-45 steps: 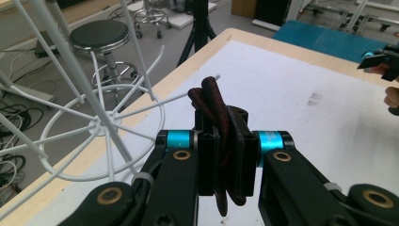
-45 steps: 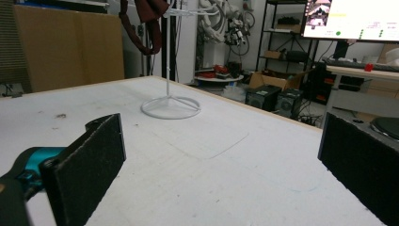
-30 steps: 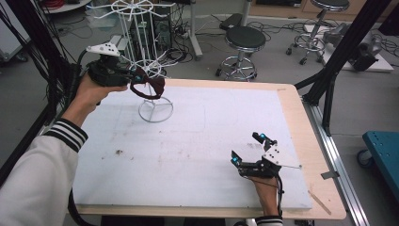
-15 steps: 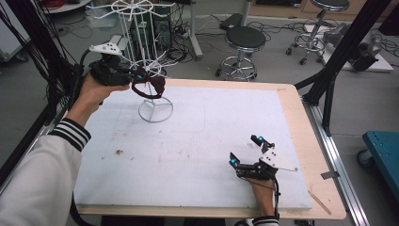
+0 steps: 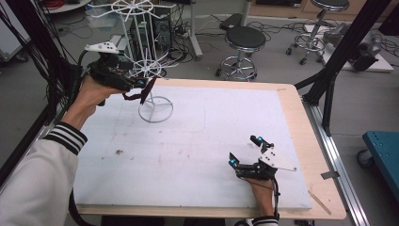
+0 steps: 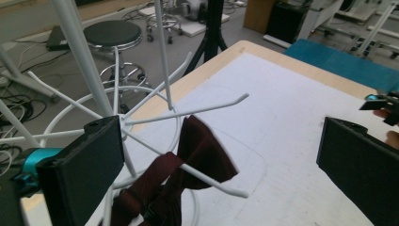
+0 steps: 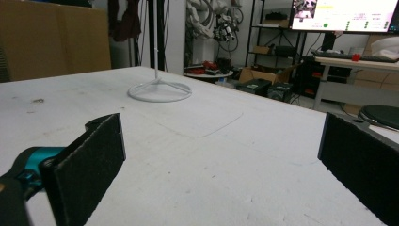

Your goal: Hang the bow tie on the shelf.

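A white wire rack [image 5: 155, 109] stands at the back left of the white table top [image 5: 197, 141]. A dark red bow tie [image 5: 141, 93] hangs over one of its prongs [image 6: 188, 112]. My left gripper [image 5: 140, 87] is held at the rack, and its jaws have just been opening. In the left gripper view the bow tie [image 6: 197, 155] hangs between the wide jaws of the left gripper [image 6: 221, 134], and neither pad touches it. My right gripper [image 5: 244, 149] rests open near the front right of the table. Between the jaws of the right gripper [image 7: 221, 127] is nothing, with the rack's base ring [image 7: 160, 92] far ahead.
A wooden border [image 5: 301, 122] frames the table. Behind it stand a black stool [image 5: 242, 37] and a second stool [image 5: 324, 9]. A black frame post [image 5: 329, 70] rises at the right, with a blue cart [image 5: 383, 150] beyond. Cables hang at the left edge.
The left gripper's jaws have opened and let go of the bow tie, which now hangs on the rack's prong. The right gripper has shifted only slightly.
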`<state>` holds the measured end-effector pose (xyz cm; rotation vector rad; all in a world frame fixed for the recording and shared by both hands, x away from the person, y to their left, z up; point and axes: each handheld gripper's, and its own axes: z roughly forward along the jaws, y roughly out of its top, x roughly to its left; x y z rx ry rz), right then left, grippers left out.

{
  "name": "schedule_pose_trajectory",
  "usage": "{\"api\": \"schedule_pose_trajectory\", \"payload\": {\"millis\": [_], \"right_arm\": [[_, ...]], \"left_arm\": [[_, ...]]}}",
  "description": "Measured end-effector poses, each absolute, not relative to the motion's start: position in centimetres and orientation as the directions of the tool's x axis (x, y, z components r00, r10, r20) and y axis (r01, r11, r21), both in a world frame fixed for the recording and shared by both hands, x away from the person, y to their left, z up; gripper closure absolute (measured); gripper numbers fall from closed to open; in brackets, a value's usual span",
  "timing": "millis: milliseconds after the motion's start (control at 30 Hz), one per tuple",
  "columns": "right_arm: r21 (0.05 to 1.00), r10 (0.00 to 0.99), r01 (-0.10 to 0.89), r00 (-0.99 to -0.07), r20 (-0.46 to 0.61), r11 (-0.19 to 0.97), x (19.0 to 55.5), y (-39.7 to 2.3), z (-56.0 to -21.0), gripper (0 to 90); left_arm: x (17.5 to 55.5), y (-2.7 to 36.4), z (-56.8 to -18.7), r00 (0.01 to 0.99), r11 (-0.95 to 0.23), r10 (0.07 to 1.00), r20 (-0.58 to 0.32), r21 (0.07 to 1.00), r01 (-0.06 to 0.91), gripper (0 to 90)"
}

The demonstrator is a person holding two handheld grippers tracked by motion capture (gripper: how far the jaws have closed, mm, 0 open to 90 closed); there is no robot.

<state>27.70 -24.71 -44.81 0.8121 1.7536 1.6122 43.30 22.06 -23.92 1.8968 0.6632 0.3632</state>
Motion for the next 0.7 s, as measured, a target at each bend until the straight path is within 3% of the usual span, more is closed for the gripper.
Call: {"api": "schedule_pose_trajectory", "payload": {"millis": [400,700], "right_arm": [[0.997,0.79,0.035,-0.612,-0.028,0.062,27.7,-24.9,-45.1,0.5],[0.998,0.793,0.031,-0.609,-0.031,0.063,27.6,-24.9,-45.1,0.5]], "left_arm": [[39.6,23.4,-24.0,0.819,-0.269,0.572,0.037,0.952,0.144,1.7],[34.6,25.2,-27.2,0.809,-0.21,0.574,0.123,0.978,0.0,1.7]]}}
